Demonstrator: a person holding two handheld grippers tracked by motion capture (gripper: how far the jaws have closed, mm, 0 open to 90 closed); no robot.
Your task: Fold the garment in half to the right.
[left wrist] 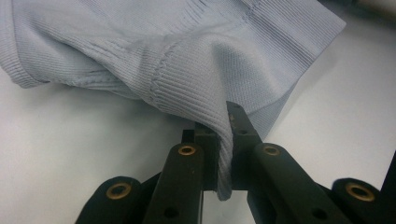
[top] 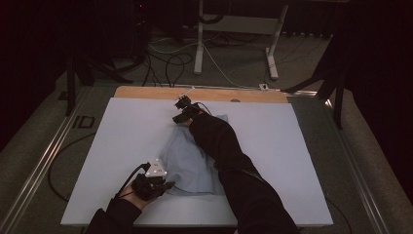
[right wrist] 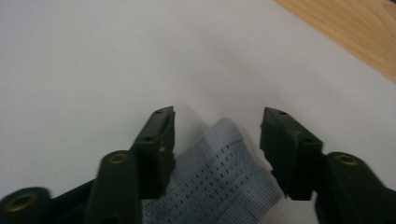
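A pale blue knit garment (top: 190,163) lies rumpled in the middle of the white table cover (top: 117,146). At its near left corner my left gripper (top: 164,185) is shut on a fold of the ribbed fabric (left wrist: 187,60), which is pinched between the two black jaws (left wrist: 219,122) and lifted slightly. At the garment's far end my right gripper (top: 183,110) points down at the cover. Its jaws (right wrist: 217,122) stand apart with a corner of the perforated fabric (right wrist: 219,175) lying between them; a gap shows beside the right-hand jaw. A dark sleeve covers the garment's right side.
A strip of bare wooden tabletop (top: 146,92) (right wrist: 355,32) runs along the far edge, close to the right gripper. Behind the table are the white legs of a desk (top: 198,44) and loose cables on the floor. Wide bare cover lies left and right of the garment.
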